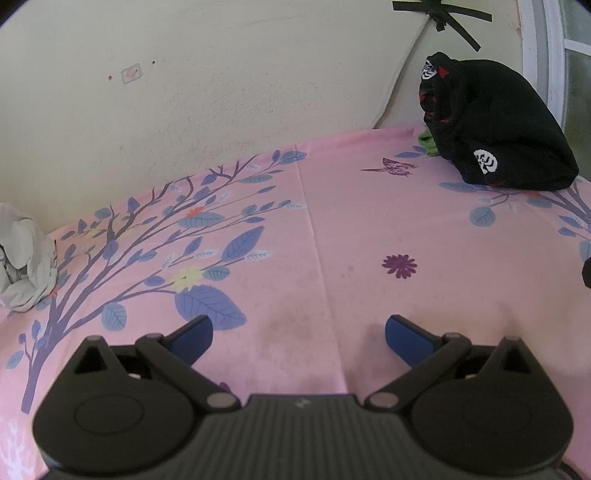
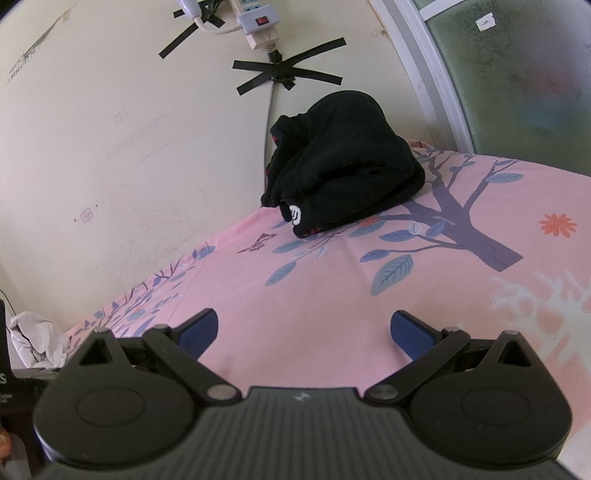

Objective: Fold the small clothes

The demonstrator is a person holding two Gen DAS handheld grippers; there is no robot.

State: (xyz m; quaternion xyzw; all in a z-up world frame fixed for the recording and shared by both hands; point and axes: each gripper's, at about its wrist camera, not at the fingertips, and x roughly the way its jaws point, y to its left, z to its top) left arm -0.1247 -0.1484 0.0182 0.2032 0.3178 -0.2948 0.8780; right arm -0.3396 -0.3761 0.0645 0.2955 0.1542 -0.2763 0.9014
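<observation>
Two bundles of clothing lie on the bed ahead of me. The nearer to my work is a lumpy heap of black fleece-like garments (image 1: 495,125) with small white round logos and red flecks, sitting in the far corner where the cream wall (image 1: 184,92) meets the white window frame (image 2: 424,74). A scrap of bright green fabric (image 1: 427,142) pokes out from under its left edge. The other is a crumpled pale grey cloth (image 1: 24,258), pushed against the wall at the far left of the bed.

My left gripper (image 1: 299,334) is spread wide, its blue-padded fingers (image 1: 194,338) holding nothing and hovering just over the pink bedsheet printed with blue-leaved trees and small flowers (image 1: 351,229). The black heap is well apart from it, ahead and to the right; the grey cloth is ahead and far to the left.

My right gripper (image 2: 304,332) is just as wide apart and equally empty, above bare pink sheet. From the right wrist view the black heap (image 2: 343,162) lies straight ahead, well apart from the fingertips, and the grey cloth (image 2: 33,339) shows at the left edge.

On the wall above the heap, crossed strips of black tape (image 2: 288,72) pin down a cable, beside a white power strip with a red switch (image 2: 255,18).
</observation>
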